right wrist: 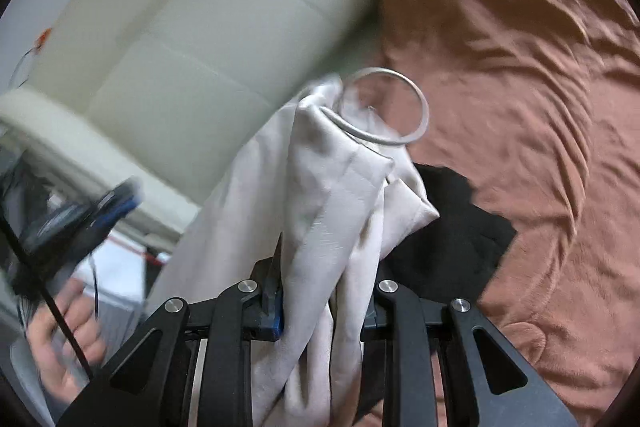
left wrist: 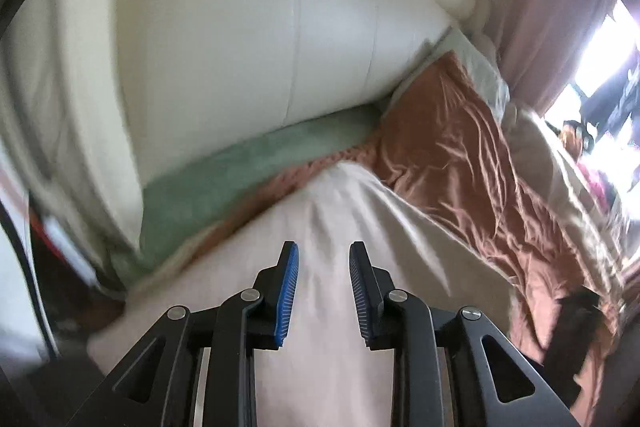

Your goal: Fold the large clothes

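A large pale beige cloth (left wrist: 320,227) lies spread over the bed below my left gripper (left wrist: 324,267), whose blue-padded jaws stand open and empty just above it. In the right wrist view, my right gripper (right wrist: 326,291) is shut on a bunched fold of the same beige cloth (right wrist: 320,195), which rises between the jaws and hides the fingertips. A silver metal ring (right wrist: 416,103) is set in the cloth's top edge. The left gripper (right wrist: 88,211), blurred, shows at the left of this view with a hand (right wrist: 60,343) on it.
A rust-orange bedspread (right wrist: 520,107) covers the bed. A cream padded headboard (left wrist: 240,47) stands behind, with a green pillow (left wrist: 248,163) at its base. A black garment (right wrist: 452,239) lies on the bedspread under the held cloth. Pink curtains (left wrist: 552,7) and a bright window are at the right.
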`<state>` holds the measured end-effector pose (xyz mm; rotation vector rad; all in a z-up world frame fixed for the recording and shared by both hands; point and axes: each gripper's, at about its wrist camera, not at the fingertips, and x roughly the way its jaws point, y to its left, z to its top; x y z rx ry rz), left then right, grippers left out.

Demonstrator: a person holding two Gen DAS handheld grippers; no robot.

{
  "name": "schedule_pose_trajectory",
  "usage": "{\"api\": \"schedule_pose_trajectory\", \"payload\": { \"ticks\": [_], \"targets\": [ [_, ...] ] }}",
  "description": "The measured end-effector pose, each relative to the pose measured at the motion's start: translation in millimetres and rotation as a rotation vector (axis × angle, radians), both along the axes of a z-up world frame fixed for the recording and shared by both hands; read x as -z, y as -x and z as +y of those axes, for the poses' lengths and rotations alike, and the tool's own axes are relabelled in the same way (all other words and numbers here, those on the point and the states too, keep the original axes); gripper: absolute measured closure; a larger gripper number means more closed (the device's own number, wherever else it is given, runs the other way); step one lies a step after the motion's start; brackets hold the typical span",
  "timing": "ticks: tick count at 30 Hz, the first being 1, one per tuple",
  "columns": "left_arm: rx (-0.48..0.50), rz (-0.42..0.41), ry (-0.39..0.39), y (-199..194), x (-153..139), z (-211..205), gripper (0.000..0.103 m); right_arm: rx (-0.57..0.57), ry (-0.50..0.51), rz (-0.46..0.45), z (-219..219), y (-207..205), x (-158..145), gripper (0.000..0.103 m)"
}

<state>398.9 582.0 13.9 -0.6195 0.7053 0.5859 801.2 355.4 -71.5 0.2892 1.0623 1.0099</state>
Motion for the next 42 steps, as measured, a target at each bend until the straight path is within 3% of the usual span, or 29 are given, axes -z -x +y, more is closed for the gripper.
{"api": "schedule_pose_trajectory", "payload": {
  "ticks": [4,7,9,12,14,18,23,29,38,40,42],
  "targets": [
    [0.007,0.066,-0.033,24.1,31.1,-20.2,0.075,0.01,0.029,0.109,5.9,-7.0,26.4,0.076],
    [0.018,0.089,0.01,42.1,53.2,-27.9,0.075,0.013,0.024,0.19,1.7,-4.6,26.5,0.067],
    [0.006,0.102,-0.011,55.0,55.1,-38.1,0.075,0.011,0.016,0.194,-7.7,-1.3,20.0,0.062],
    [0.022,0.109,-0.028,64.8,57.6,-52.9,0.074,-0.002,0.021,0.144,-19.1,12.4,4.7,0.045],
    [0.025,0.102,-0.017,75.9,57.1,-62.3,0.071,-0.02,0.021,0.12,-24.0,22.0,-1.4,0.045],
    [0.008,0.089,-0.027,97.4,56.6,-83.1,0.05,-0.065,0.049,0.081,-33.2,43.1,-6.1,0.045],
    [0.005,0.057,-0.019,115.5,49.7,-111.4,0.05,-0.093,0.068,-0.01,-46.3,61.1,-21.3,0.045],
    [0.058,0.031,-0.04,122.7,26.5,-155.1,0.05,-0.043,0.08,-0.107,-98.6,87.4,-44.5,0.04],
    [0.134,-0.028,-0.097,145.1,-1.2,-227.1,0.032,0.029,0.085,-0.241,-201.4,157.7,-88.3,0.034],
    [0.15,-0.042,-0.099,149.8,-5.3,-238.4,0.03,0.052,0.091,-0.272,-219.6,174.0,-96.0,0.03],
    [0.16,-0.054,-0.108,156.5,-9.3,-250.2,0.026,0.071,0.094,-0.298,-238.2,191.6,-105.4,0.019]
  ]
}}
